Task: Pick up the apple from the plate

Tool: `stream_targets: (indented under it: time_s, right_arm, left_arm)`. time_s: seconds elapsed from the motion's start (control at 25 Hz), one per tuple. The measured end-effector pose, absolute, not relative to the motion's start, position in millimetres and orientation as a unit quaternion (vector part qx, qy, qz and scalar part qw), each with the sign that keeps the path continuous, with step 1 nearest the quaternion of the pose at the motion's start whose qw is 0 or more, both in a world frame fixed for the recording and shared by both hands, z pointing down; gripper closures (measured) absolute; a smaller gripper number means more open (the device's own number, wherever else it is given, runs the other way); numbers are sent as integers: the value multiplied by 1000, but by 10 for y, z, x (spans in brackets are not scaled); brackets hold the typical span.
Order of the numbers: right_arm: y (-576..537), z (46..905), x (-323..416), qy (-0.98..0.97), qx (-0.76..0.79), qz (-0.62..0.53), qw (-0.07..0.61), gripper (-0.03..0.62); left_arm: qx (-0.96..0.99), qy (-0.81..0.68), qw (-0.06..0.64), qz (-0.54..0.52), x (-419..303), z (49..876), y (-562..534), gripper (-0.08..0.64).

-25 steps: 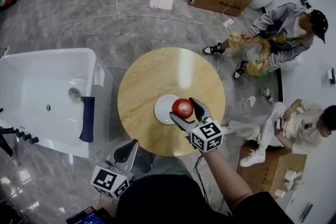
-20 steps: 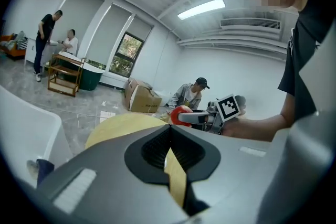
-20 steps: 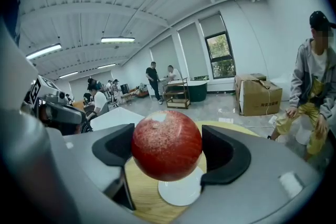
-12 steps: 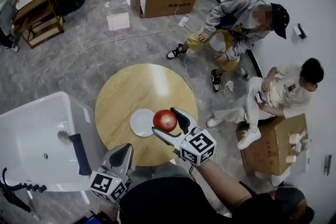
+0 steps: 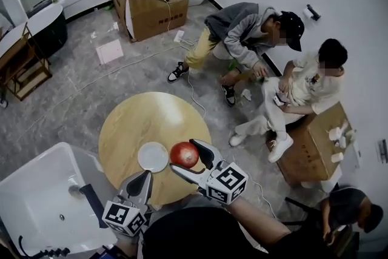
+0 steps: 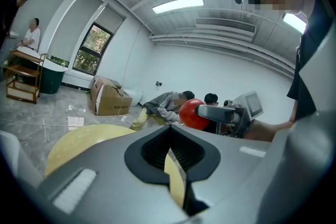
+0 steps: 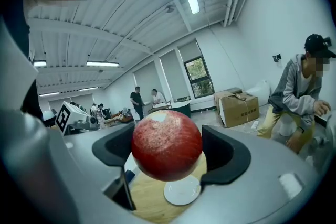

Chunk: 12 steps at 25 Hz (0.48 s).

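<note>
A red apple (image 5: 184,154) (image 7: 167,144) (image 6: 192,114) is held in the air by my right gripper (image 5: 189,161) (image 7: 167,157), which is shut on it, to the right of the plate. The white plate (image 5: 153,156) (image 7: 181,190) lies bare on the round wooden table (image 5: 130,124) (image 7: 149,204). My left gripper (image 5: 143,181) (image 6: 169,150) hangs at the table's near edge, shut with nothing in it, its black pads touching.
A white bathtub (image 5: 33,191) stands left of the table. Two people (image 5: 242,33) (image 5: 303,85) sit on the floor to the right, next to a wooden box (image 5: 315,142). A cardboard box (image 5: 145,6) and a cable (image 5: 109,73) lie farther back.
The head view has swung, so the table and plate sit lower left in the picture. The right gripper keeps the apple lifted beside the plate. The left gripper stays shut by the table's edge.
</note>
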State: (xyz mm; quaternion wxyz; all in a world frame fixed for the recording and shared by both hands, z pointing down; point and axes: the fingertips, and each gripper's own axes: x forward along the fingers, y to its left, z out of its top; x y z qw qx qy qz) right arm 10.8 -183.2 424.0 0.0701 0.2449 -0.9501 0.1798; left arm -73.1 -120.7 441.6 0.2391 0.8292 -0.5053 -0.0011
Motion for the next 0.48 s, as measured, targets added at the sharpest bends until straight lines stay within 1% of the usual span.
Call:
stream_targets:
  time_s: [0.48]
  right_arm:
    - [-1712,3953,657,-934,304,189,12,186]
  left_arm:
    - [869,-442,221,4,-236,4238,-1430,540]
